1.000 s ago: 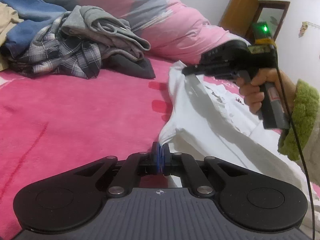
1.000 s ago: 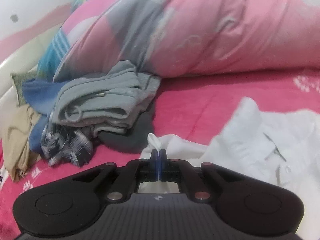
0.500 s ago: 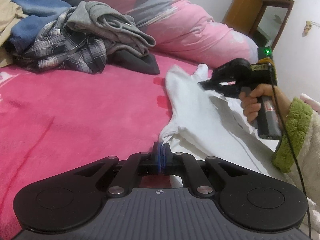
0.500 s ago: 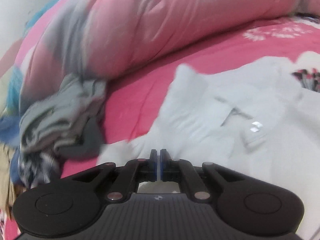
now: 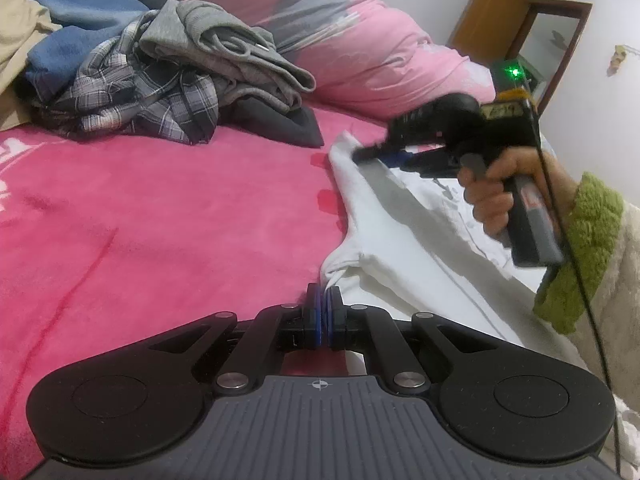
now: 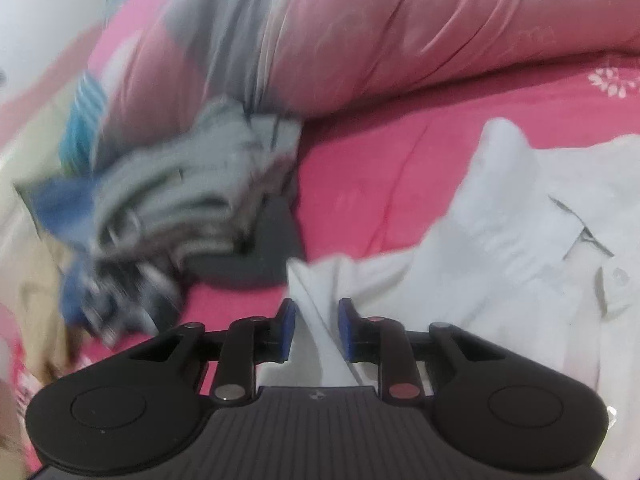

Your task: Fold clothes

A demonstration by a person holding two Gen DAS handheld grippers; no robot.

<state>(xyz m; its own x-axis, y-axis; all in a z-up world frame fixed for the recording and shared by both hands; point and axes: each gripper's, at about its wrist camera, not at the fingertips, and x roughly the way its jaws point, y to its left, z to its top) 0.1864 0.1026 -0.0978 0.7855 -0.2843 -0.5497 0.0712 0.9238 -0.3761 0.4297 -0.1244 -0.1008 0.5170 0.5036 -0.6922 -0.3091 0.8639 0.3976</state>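
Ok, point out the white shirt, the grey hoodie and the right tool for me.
white shirt (image 6: 500, 240), right wrist view, chest panel beside the collar.
grey hoodie (image 5: 224, 48), left wrist view, top folded layer.
right tool (image 6: 317, 330), right wrist view, gap between its open fingers.

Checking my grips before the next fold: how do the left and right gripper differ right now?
The left gripper is shut, pinching a bunched corner of the white shirt; the right gripper is open, with a shirt edge lying loose between its jaws. The left sits low at the near corner, the right at the far end. Both are over the same shirt.
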